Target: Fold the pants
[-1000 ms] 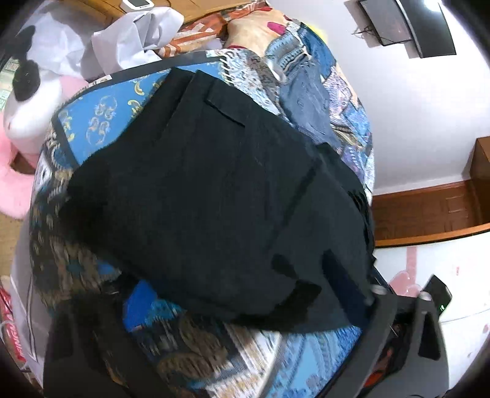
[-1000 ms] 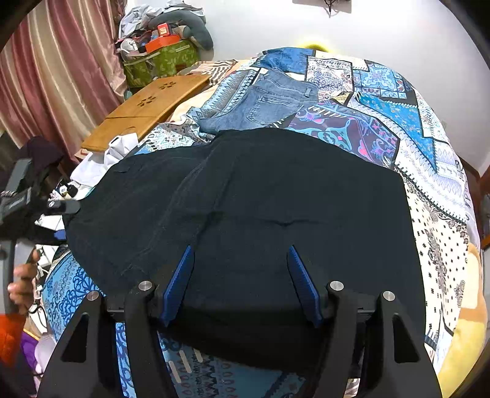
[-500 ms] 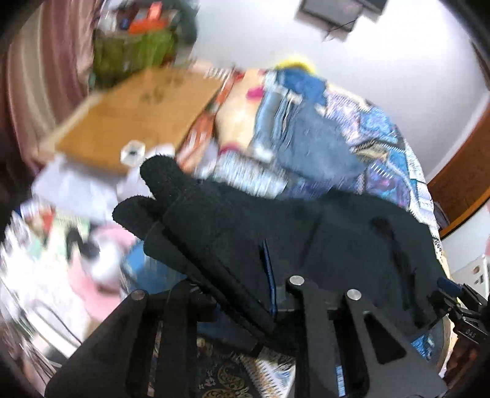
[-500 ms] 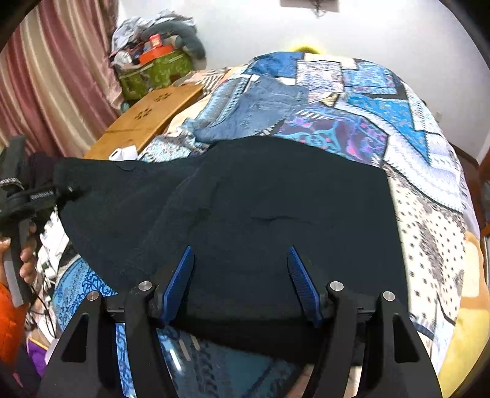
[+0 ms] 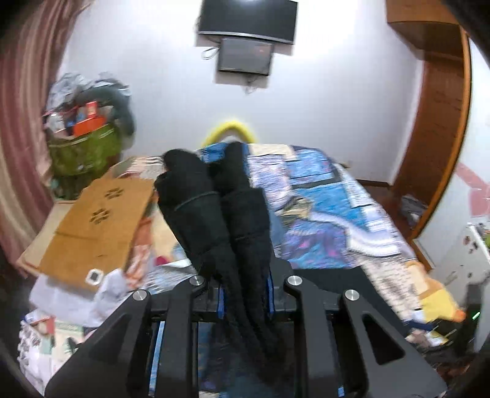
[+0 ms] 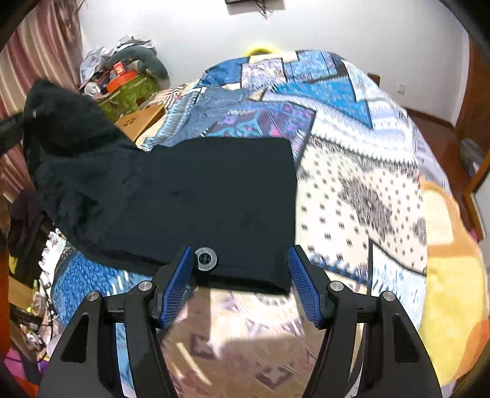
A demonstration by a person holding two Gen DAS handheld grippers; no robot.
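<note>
In left gripper, pants now lifted.

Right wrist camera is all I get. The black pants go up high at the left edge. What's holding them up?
Observer: The left hand-held gripper is shut on the black pants, and bunched cloth pokes up past its fingers.
Child: Is anything by that wooden board?
Observer: A small white gadget lies at the near corner of the wooden lap desk.
Child: What's high on the wall?
Observer: A black TV hangs above a smaller screen.
</note>
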